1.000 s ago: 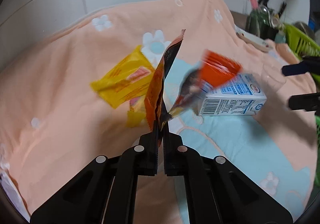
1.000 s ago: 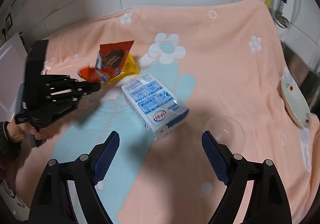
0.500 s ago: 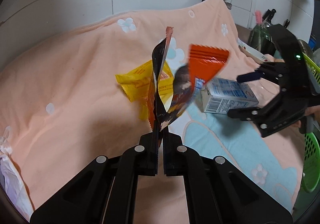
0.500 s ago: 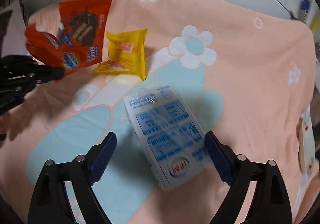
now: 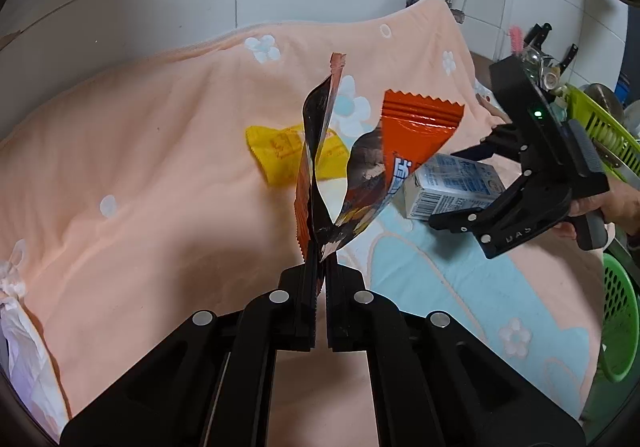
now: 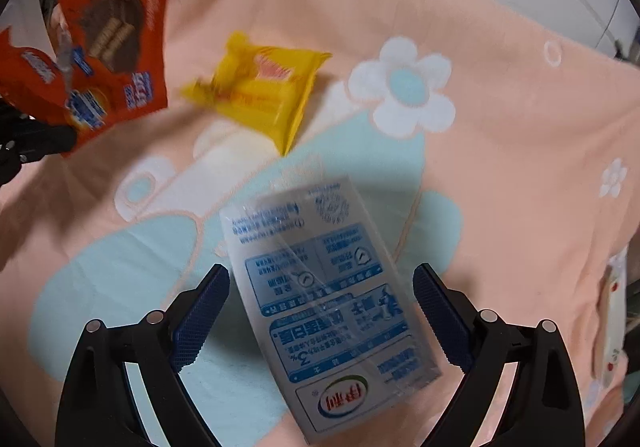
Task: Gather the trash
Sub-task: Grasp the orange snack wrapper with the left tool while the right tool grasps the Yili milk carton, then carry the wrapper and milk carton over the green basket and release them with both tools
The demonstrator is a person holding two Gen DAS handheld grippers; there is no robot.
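Note:
My left gripper (image 5: pixel 320 267) is shut on an orange snack wrapper (image 5: pixel 404 151) and holds it above the peach blanket (image 5: pixel 140 187); the wrapper also shows at the far left of the right wrist view (image 6: pixel 108 43). A yellow wrapper (image 5: pixel 280 151) lies on the blanket behind it, also seen in the right wrist view (image 6: pixel 264 91). A blue-and-white milk carton (image 6: pixel 332 303) lies on the blanket between the open fingers of my right gripper (image 6: pixel 320 319). In the left wrist view the carton (image 5: pixel 452 187) sits under the right gripper (image 5: pixel 448 191).
A green basket (image 5: pixel 616 327) stands at the right edge below the blanket. A green dish rack (image 5: pixel 592 127) with utensils is at the far right. A white plastic bag (image 5: pixel 20 347) lies at the lower left. A tiled wall runs behind.
My left gripper has lifted the orange wrapper and drawn back. My right gripper has moved down and forward over the milk carton, which now lies between its open fingers.

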